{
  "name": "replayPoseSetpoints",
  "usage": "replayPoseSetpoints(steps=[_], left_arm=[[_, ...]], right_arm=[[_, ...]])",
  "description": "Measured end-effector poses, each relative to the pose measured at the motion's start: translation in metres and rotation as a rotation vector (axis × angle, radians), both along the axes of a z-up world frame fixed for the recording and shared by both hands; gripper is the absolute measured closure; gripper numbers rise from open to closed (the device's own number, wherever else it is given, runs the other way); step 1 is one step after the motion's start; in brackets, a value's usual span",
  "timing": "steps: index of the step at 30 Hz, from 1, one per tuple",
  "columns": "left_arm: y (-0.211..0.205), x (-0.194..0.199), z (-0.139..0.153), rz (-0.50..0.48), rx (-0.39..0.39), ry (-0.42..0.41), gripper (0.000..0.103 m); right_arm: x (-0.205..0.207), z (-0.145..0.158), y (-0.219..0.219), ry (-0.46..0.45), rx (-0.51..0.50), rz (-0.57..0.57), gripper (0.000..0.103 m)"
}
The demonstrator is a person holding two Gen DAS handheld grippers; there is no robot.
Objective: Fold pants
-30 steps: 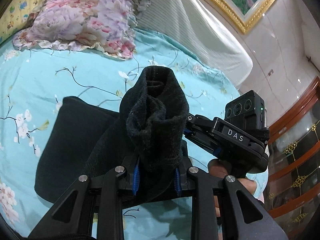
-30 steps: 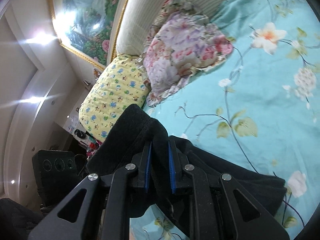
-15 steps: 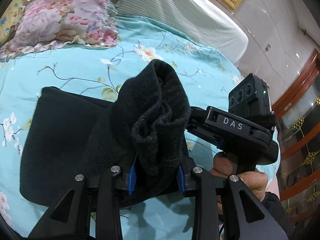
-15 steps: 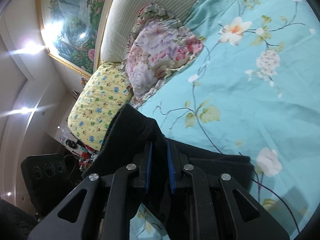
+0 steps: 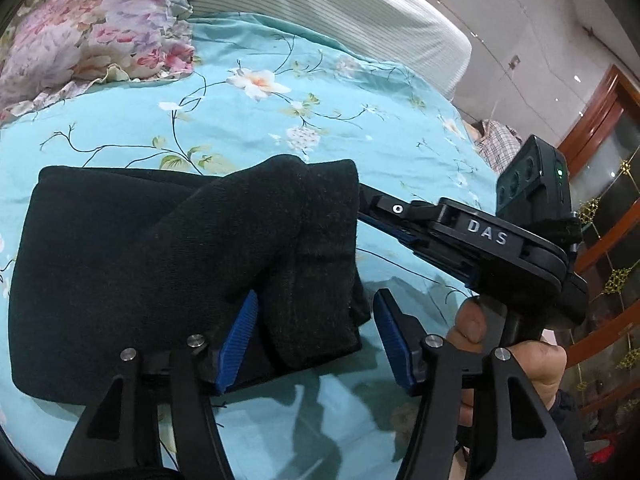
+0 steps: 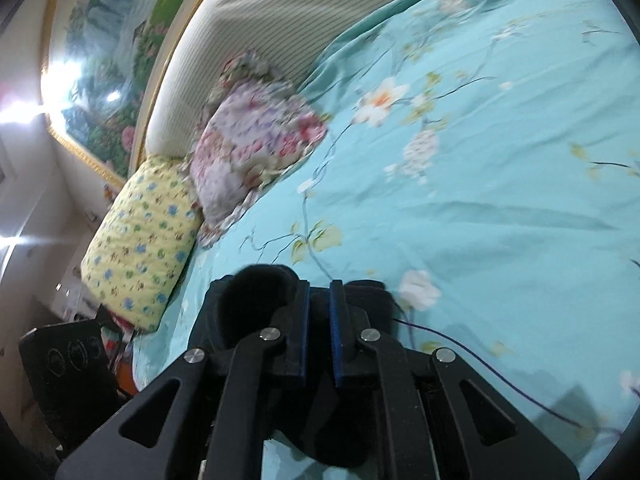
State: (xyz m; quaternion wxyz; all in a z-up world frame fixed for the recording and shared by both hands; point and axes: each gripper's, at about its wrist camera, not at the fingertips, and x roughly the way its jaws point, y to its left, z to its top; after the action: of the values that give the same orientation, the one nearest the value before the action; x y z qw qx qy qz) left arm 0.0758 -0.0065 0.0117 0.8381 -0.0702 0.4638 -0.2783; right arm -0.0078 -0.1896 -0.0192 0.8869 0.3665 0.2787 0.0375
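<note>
The black pants (image 5: 120, 248) lie folded on the turquoise floral bedsheet (image 5: 240, 128), with the last fold laid over the top. My left gripper (image 5: 316, 312) is open, its blue pads either side of the fold's near edge, no longer pinching it. My right gripper (image 6: 318, 296) is shut on the pants' edge (image 6: 256, 292), low over the sheet. In the left wrist view the right gripper's body marked DAS (image 5: 480, 236) reaches in from the right to the fold's far corner.
A floral pillow (image 5: 92, 36) and a yellow patterned pillow (image 6: 140, 232) lie at the striped headboard (image 5: 340, 12). A wooden cabinet (image 5: 600, 184) stands at the right beyond the bed's edge. Bare sheet (image 6: 500, 200) spreads beyond the pants.
Both grippers carried the raised fold down and across onto the pants. The left gripper then opened and let the cloth go; the right stays shut on it.
</note>
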Motion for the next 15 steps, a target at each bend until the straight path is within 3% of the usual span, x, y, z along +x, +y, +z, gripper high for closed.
replayPoseSetpoints(steps=[2, 3, 4, 9, 15], left_arm=[[0.003, -0.003, 0.004, -0.007, -0.012, -0.005, 0.039], [0.003, -0.004, 0.006, -0.009, -0.014, -0.009, 0.036], [0.005, -0.006, 0.009, -0.008, -0.012, -0.018, 0.033], [0.019, -0.013, 0.022, 0.022, -0.011, -0.059, 0.029], [0.041, -0.015, 0.027, 0.075, -0.013, -0.069, 0.026]], right_arm=[[-0.007, 0.003, -0.001, 0.022, -0.017, -0.037, 0.066], [-0.013, 0.005, -0.002, 0.016, -0.015, -0.055, 0.043], [-0.017, 0.006, -0.001, 0.001, -0.010, -0.068, 0.025], [-0.031, 0.018, 0.008, -0.031, -0.007, -0.081, 0.023], [-0.033, 0.030, 0.033, -0.026, -0.074, -0.064, 0.023]])
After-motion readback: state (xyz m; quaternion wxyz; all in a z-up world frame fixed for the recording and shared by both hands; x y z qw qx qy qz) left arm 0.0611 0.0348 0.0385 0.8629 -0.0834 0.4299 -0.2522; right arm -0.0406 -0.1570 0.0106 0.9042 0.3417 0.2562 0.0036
